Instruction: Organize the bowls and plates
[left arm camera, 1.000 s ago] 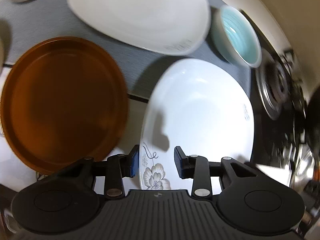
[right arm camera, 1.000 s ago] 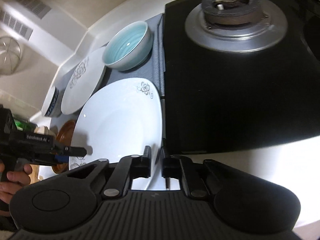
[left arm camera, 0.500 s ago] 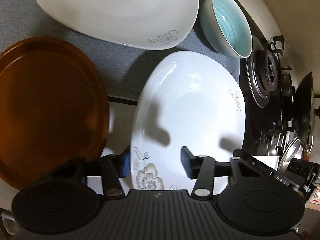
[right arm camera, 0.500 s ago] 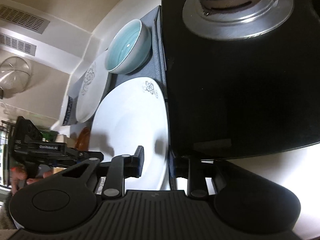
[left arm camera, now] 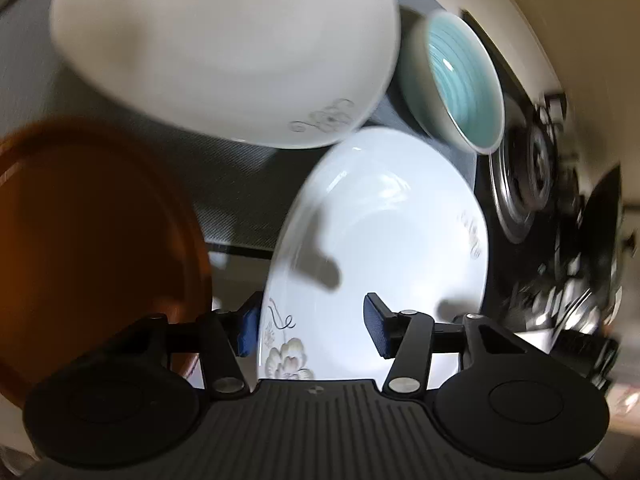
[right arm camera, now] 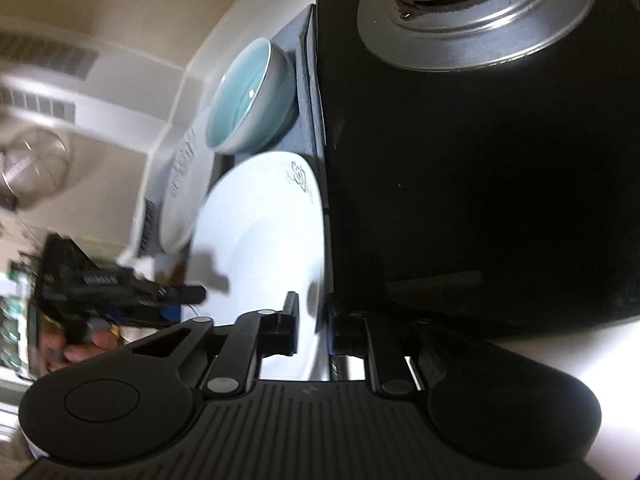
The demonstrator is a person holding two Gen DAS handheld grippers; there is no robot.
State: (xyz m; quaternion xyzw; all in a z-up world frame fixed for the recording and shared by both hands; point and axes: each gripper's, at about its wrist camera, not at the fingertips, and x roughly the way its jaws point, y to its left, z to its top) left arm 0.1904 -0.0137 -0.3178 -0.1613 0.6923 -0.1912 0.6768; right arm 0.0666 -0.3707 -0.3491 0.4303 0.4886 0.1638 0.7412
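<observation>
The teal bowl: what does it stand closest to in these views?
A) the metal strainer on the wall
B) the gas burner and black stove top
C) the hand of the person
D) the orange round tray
B: the teal bowl sits on the grey mat right beside the black stove top, below the gas burner.

Premises: a home kitchen. Evidence: a black glass gas hob (right arm camera: pixel 480 180) with a steel burner ring (right arm camera: pixel 472 12) set into a pale countertop (right arm camera: pixel 540 356); plates and a teal bowl (left arm camera: pixel 460 80) on a grey mat (left arm camera: pixel 236 184); a wire strainer (right arm camera: pixel 36 164) hanging on the wall.
</observation>
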